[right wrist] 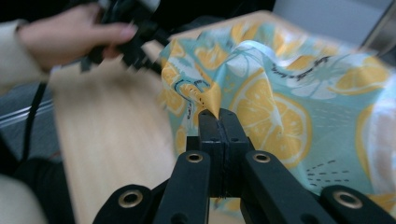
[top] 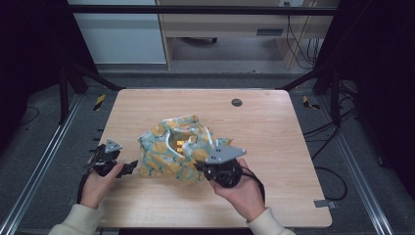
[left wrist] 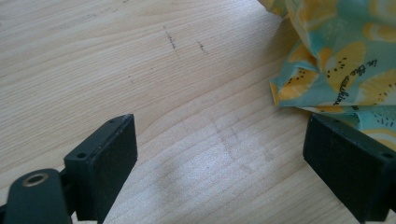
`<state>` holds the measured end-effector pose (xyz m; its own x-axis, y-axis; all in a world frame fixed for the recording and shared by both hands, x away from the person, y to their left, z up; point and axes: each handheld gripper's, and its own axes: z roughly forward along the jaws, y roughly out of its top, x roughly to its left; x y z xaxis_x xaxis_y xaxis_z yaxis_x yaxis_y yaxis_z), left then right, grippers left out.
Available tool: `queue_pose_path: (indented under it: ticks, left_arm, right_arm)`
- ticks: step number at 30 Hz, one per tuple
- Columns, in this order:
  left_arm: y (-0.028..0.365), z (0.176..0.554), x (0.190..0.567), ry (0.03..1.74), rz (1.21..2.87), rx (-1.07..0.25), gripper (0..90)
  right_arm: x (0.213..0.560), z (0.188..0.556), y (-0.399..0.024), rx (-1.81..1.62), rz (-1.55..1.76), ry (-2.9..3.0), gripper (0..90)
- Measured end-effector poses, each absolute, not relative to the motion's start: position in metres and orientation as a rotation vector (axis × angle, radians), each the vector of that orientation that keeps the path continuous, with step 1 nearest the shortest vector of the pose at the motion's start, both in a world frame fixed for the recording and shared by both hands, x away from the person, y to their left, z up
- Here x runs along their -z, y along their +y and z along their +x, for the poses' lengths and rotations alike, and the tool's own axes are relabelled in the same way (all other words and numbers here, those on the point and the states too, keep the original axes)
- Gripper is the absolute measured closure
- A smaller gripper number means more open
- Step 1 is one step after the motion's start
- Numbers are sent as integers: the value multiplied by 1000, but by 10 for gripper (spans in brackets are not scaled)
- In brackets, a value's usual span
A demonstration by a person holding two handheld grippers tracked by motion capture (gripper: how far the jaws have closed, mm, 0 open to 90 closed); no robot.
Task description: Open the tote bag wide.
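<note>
From the high view, the cloth lies crumpled near the middle of the bench, a teal piece with yellow lemon slices and some white cord on top. My right gripper sits at the cloth's near right edge, my right hand behind it. My left gripper is just beside the cloth's near left corner, held in my left hand, its fingers pointing toward the cloth across a small gap of bare wood. The cloth's longer spread runs roughly from one gripper to the other.

In the left gripper view, my fingers stand wide apart with nothing between them but bench. The cloth lies ahead and off to the right side of this view, its corner reaching down close to the right-hand finger; I can't tell whether it touches it.

In the right gripper view, my fingers are pressed together on a small peak of the cloth, a pinched fold rising just above their tips. Beyond the cloth, my left hand and its gripper hang blurred.

My judgement: the right side has its hold, so the next grasp falls to the left gripper, which must shift toward the cloth corner to bring an edge between its spread fingers.
</note>
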<state>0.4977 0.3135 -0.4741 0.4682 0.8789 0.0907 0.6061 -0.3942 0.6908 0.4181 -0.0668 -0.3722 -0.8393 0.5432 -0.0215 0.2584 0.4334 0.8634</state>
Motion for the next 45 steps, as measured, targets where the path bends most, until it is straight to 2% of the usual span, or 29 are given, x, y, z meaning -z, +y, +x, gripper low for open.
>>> queue_pose_path:
  ticks: [7,11,19,26,32,45]
  left_arm:
    - [316,495,466,1217,2095,-620,125]
    - [315,494,450,1170,2085,-641,182]
    - [301,504,401,1057,2139,-646,202]
    - [273,525,372,939,2278,-578,198]
    - [240,549,363,850,2391,-423,187]
    - [175,575,364,738,2574,-442,172]
  right_arm:
    - [409,405,-68,-1326,725,2456,900]
    - [414,408,-72,-1332,751,2445,900]
    - [423,410,-70,-1314,753,2448,900]
    - [429,411,-71,-1308,774,2454,899]
    - [437,413,-73,-1306,796,2461,897]
    - [441,412,-70,-1294,773,2485,891]
